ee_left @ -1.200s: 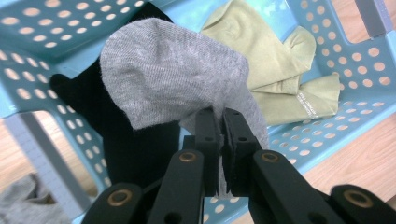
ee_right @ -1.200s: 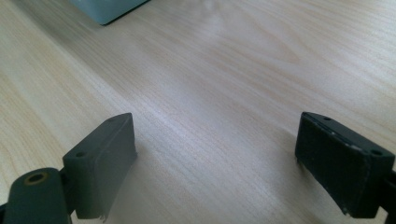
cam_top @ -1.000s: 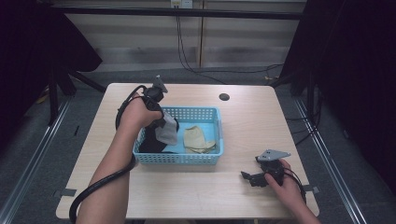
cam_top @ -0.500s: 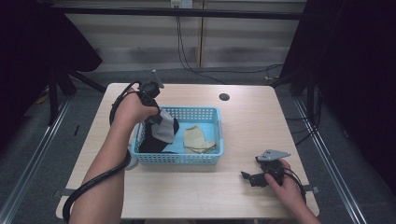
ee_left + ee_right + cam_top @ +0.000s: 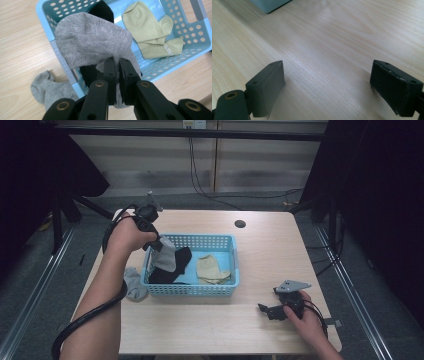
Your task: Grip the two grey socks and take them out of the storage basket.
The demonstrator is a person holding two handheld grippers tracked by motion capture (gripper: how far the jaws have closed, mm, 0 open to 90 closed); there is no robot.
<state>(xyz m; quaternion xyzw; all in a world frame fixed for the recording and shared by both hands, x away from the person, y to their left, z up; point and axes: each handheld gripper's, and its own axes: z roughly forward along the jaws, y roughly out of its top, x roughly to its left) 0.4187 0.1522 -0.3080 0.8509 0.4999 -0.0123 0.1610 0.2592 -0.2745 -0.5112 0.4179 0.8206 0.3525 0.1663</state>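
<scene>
So the big change over the last second: the left gripper (image 5: 159, 243) has swung up and toward the far-left corner of the light blue perforated plastic basket (image 5: 227, 270), and the limp grey knit sock (image 5: 166, 256) pinched in it has come up with it, where a second ago it was still sitting low in the middle of the basket's left half. My read is that the sock is being lifted out and is headed for the bare wood off the basket's left wall, where a second crumpled grey sock (image 5: 133, 284) already lies just outside the near-left corner, so this looks like pairing or sorting, roughly half done for the greys. Still in the basket are a black sock (image 5: 172, 270) under the hanging grey one, and a pair of folded olive-tan socks (image 5: 212, 269) in the right half. Off the basket's near-right corner, the right gripper (image 5: 272, 310) hasn't budged, resting on the light wooden table (image 5: 270, 245) in the person's hand. Now the views: the left gripper view gives what the high one can't, the jaws of the left gripper (image 5: 117, 70) clamped tight on a fold of the grey sock (image 5: 92, 42), fabric draped over the basket's (image 5: 202, 32) left wall, with the other grey sock (image 5: 47, 86) on the table beyond it. The right gripper view shows the right gripper (image 5: 327, 87) spread wide with nothing between the jaws, just wood grain, and a corner of the basket (image 5: 269, 5) at the top.
</scene>
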